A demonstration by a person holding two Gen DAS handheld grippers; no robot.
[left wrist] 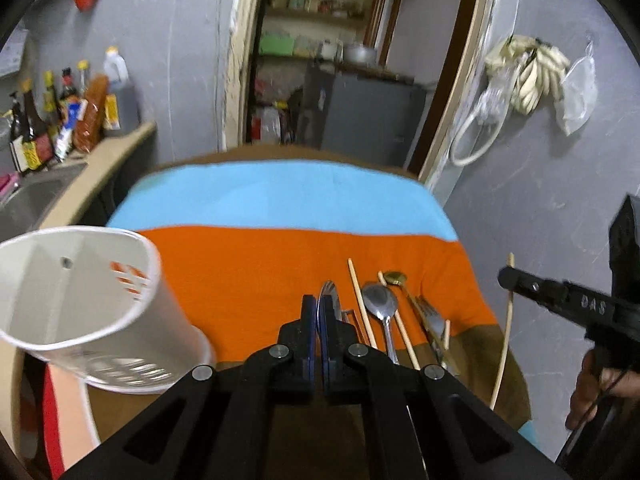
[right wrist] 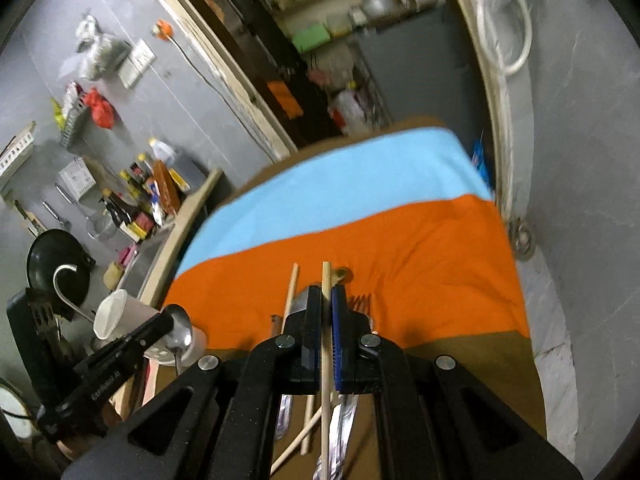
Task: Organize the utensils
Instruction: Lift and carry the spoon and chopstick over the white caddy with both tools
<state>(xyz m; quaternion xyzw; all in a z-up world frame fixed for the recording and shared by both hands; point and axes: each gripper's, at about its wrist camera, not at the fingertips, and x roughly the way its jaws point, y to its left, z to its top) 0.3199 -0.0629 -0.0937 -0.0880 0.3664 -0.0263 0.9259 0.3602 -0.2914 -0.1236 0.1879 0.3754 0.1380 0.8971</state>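
Left wrist view, lower left of frame: the white perforated plastic utensil holder is standing tilted toward the lens, and what shows of its divided interior is holding nothing (bottom is hidden).

Lower centre: the left gripper is pinching a steel spoon, jaws narrowed onto it, the bowl poking out above the pads. In the right wrist view the same spoon is hanging at lower left beside the holder. Judgement: rigid, smooth, likely slippery; the neck is the sensible place to take it.

Right of centre: another steel spoon, a small brass spoon, a steel fork and loose wooden chopsticks are lying on the orange cloth.

Far right: the right gripper is clamping a pale wooden chopstick near its upper end, jaws nearly together. Judgement: light, stiff, thin; gripped that far off centre, it may swing.
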